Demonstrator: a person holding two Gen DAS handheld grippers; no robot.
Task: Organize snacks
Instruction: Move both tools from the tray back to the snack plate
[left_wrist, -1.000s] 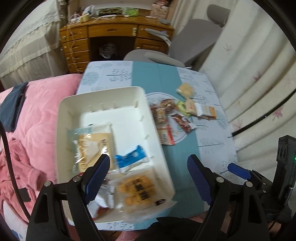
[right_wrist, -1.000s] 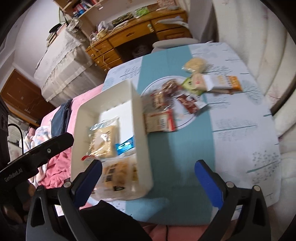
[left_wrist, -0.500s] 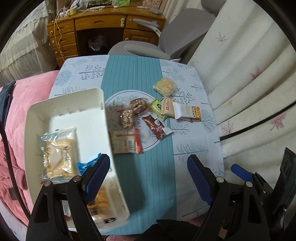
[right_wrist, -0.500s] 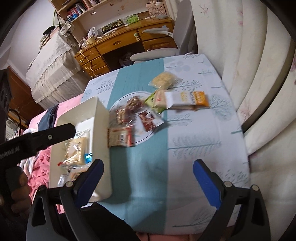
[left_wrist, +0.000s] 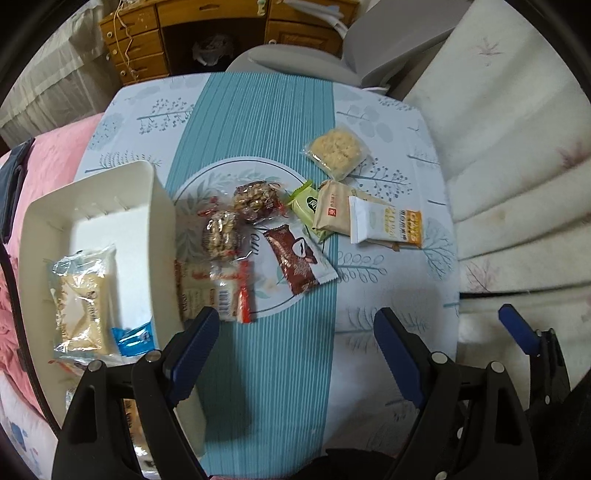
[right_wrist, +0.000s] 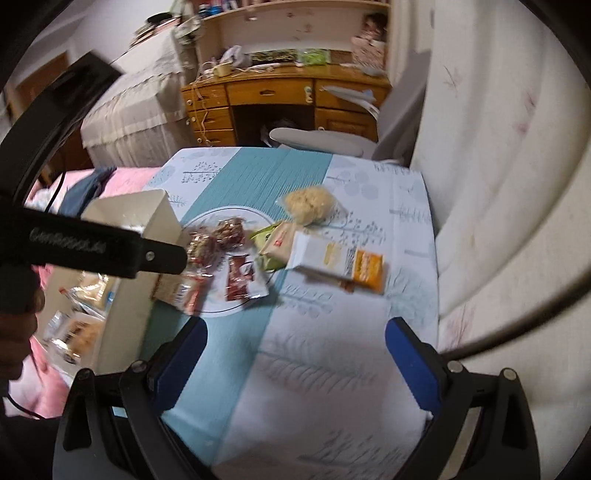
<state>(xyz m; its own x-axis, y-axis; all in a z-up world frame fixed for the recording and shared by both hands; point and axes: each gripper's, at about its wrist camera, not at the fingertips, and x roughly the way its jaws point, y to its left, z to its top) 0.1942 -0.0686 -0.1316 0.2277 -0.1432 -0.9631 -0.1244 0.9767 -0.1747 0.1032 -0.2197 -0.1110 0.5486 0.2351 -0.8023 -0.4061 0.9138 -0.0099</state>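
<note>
The rectangular white plastic bin (left_wrist: 159, 206) looks smooth and matt. The teal-striped, leaf-printed tablecloth (left_wrist: 258, 122) reads as smooth coated cloth with a faint sheen. The snack wrappers are glossy film: the clear crinkled wrap on the nut clusters (left_wrist: 255, 201), the brown-and-white coffee sachet (left_wrist: 299, 258) and the white-and-orange packet (left_wrist: 384, 225) (a flatter shine). The yellow wooden desk (right_wrist: 273, 92) looks varnished. Both grippers have matt blue pads (left_wrist: 192, 347) on black plastic frames.
</note>
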